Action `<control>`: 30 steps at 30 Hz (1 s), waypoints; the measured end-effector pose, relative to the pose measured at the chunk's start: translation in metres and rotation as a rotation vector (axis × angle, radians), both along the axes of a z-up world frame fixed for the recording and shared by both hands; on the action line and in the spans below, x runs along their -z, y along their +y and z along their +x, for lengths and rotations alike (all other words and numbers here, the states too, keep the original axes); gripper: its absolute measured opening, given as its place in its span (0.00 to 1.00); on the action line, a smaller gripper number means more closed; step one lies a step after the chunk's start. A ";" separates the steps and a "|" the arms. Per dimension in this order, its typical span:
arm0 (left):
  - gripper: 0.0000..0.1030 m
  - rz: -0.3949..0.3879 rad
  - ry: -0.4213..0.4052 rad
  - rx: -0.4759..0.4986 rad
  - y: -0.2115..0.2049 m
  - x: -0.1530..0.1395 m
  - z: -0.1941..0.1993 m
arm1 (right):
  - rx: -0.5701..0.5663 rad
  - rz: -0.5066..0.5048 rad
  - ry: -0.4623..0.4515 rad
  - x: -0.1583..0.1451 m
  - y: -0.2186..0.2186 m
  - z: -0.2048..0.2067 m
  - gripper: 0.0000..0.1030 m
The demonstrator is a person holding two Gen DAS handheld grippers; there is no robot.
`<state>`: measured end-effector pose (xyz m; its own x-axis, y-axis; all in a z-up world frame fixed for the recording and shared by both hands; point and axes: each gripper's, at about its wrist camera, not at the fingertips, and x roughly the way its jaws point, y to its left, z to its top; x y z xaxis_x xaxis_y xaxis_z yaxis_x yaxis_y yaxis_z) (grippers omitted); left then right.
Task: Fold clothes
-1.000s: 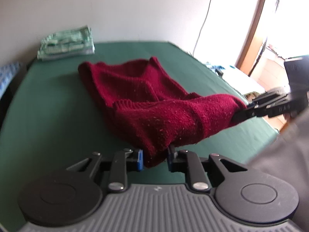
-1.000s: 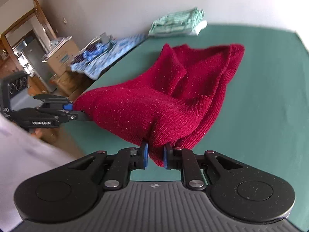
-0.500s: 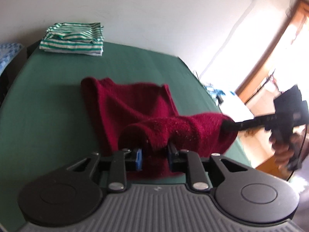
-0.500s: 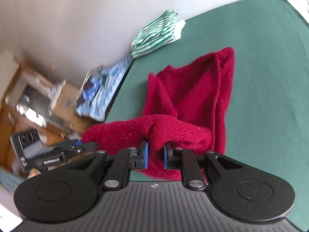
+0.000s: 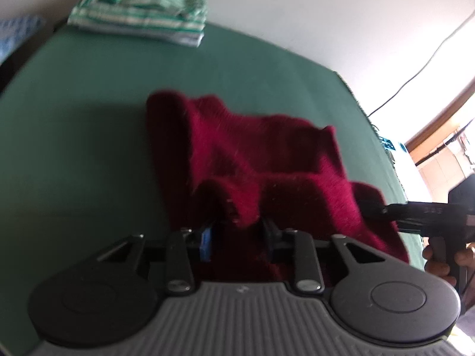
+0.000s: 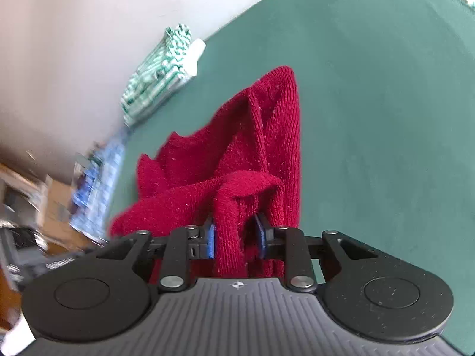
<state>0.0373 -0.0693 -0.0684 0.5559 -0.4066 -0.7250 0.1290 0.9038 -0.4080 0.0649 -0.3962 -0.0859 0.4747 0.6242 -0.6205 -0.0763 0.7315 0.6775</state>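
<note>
Through my left wrist camera I see a green worktop (image 5: 89,136) running up to a plain pale wall (image 5: 297,14), with a folded green-and-white striped garment (image 5: 139,9) stacked at the far edge. A dark cable (image 5: 415,77) hangs down the wall and bright window light washes out the right side. The red knit sweater (image 5: 252,154) lies bunched in the middle of the worktop, its near fold reaching right into my left gripper (image 5: 237,234). Its jaws are opening; a hem of the sweater sits between them, and the blue pad stands clear of the knit. At the right edge my right gripper (image 5: 383,210), held in a hand (image 5: 445,264), touches the sweater's other end.

Through my right wrist camera the worktop (image 6: 386,118) tilts steeply, the striped garment (image 6: 160,74) against the wall and blurred boxes and blue patterned cloth (image 6: 98,184) beyond the edge. The sweater (image 6: 237,154) stretches away from my right gripper (image 6: 236,238), one doubled strip passing between the fingers. These jaws are opening too: the left pad brushes the knit, the right pad stands off it.
</note>
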 end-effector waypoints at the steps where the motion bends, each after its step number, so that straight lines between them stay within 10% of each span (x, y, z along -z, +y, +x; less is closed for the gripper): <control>1: 0.34 0.000 0.001 -0.001 0.001 0.002 -0.003 | 0.011 0.011 0.000 0.000 -0.003 -0.003 0.25; 11: 0.42 0.129 -0.281 -0.024 -0.008 -0.055 -0.020 | 0.025 -0.061 -0.264 -0.059 0.011 -0.025 0.36; 21: 0.49 0.275 -0.352 -0.109 -0.056 0.023 -0.016 | 0.050 -0.142 -0.362 0.001 0.032 -0.018 0.13; 30: 0.51 0.327 -0.404 -0.087 -0.056 0.017 -0.025 | 0.160 0.088 -0.287 0.024 0.002 -0.019 0.00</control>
